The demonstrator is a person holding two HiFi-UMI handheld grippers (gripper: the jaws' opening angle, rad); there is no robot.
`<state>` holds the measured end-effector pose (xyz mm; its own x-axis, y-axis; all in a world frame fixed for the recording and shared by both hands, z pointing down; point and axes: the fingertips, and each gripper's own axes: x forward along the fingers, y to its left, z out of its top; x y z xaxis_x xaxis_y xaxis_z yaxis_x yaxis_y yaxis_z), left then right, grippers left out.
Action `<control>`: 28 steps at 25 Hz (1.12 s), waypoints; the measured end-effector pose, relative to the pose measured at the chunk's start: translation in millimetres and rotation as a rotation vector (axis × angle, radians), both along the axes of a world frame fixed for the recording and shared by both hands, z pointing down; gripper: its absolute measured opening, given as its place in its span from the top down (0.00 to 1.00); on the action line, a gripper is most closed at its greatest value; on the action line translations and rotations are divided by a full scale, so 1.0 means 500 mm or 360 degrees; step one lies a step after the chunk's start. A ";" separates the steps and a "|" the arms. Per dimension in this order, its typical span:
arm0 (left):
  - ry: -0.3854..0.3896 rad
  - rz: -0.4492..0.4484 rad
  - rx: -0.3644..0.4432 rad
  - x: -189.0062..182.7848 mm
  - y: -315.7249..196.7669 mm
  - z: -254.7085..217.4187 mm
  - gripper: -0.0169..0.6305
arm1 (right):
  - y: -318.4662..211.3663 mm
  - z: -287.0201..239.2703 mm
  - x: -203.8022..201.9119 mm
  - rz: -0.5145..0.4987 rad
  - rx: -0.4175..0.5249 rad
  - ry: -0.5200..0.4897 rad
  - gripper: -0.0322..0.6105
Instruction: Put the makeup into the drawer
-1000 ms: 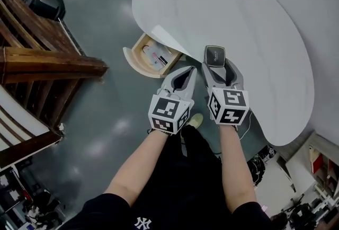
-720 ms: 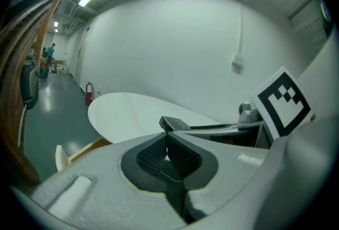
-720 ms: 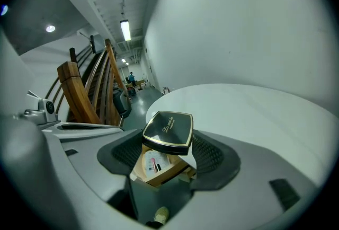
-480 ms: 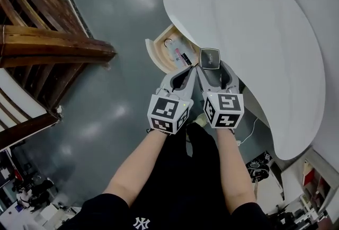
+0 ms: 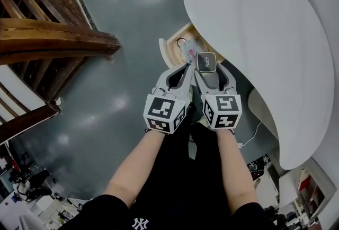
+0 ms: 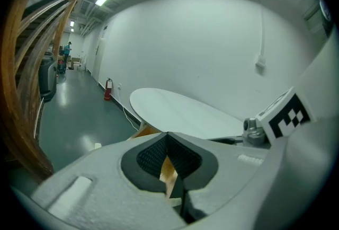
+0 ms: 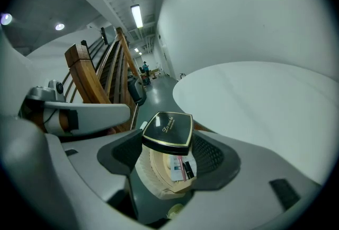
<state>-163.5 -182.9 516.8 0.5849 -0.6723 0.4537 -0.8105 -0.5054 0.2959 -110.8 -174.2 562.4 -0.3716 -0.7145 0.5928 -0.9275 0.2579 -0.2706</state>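
Black square gold-rimmed compact (image 7: 168, 131) pinched between pads of right claw (image 7: 168, 143), jaws wide on it. Only right gripper view shows open pale wooden drawer (image 7: 159, 178) at 6 o'clock below compact, small pink and white items (image 7: 179, 165) inside. Head view: compact at drawer's 5 o'clock, beside edge of white curved worktop (image 5: 254, 22). Left claw (image 6: 168, 136) at right claw's 9 o'clock; left gripper view shows jaws together, empty. Brown wooden beams (image 5: 53, 43) at 9 o'clock.
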 end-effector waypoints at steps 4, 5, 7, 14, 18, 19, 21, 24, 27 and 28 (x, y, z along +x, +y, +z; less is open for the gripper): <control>0.0003 -0.0025 -0.0008 -0.026 -0.030 0.027 0.96 | -0.024 0.064 -0.015 -0.0027 -0.0090 0.0009 0.47; 0.0005 -0.0031 -0.0011 -0.032 -0.037 0.033 0.96 | -0.031 0.078 -0.018 -0.0037 -0.0108 0.0019 0.47; 0.0010 -0.0043 -0.0016 -0.042 -0.051 0.044 0.96 | -0.043 0.106 -0.026 -0.0065 -0.0145 0.0044 0.47; 0.0038 -0.0067 -0.0033 -0.052 -0.089 0.085 0.96 | -0.075 0.192 -0.038 -0.0171 -0.0260 0.0128 0.47; 0.0049 -0.0074 -0.0046 -0.055 -0.105 0.102 0.96 | -0.085 0.224 -0.044 -0.0229 -0.0323 0.0157 0.47; 0.0051 -0.0074 -0.0048 -0.053 -0.107 0.105 0.96 | -0.087 0.232 -0.045 -0.0244 -0.0341 0.0164 0.47; 0.0056 -0.0074 -0.0051 -0.051 -0.113 0.111 0.96 | -0.091 0.248 -0.048 -0.0274 -0.0376 0.0178 0.47; 0.0063 -0.0077 -0.0053 -0.052 -0.125 0.118 0.96 | -0.100 0.275 -0.054 -0.0316 -0.0428 0.0209 0.47; 0.0066 -0.0085 -0.0053 -0.055 -0.135 0.122 0.96 | -0.109 0.298 -0.057 -0.0343 -0.0465 0.0238 0.47; 0.0065 -0.0088 -0.0053 -0.057 -0.138 0.123 0.96 | -0.112 0.304 -0.059 -0.0349 -0.0471 0.0245 0.47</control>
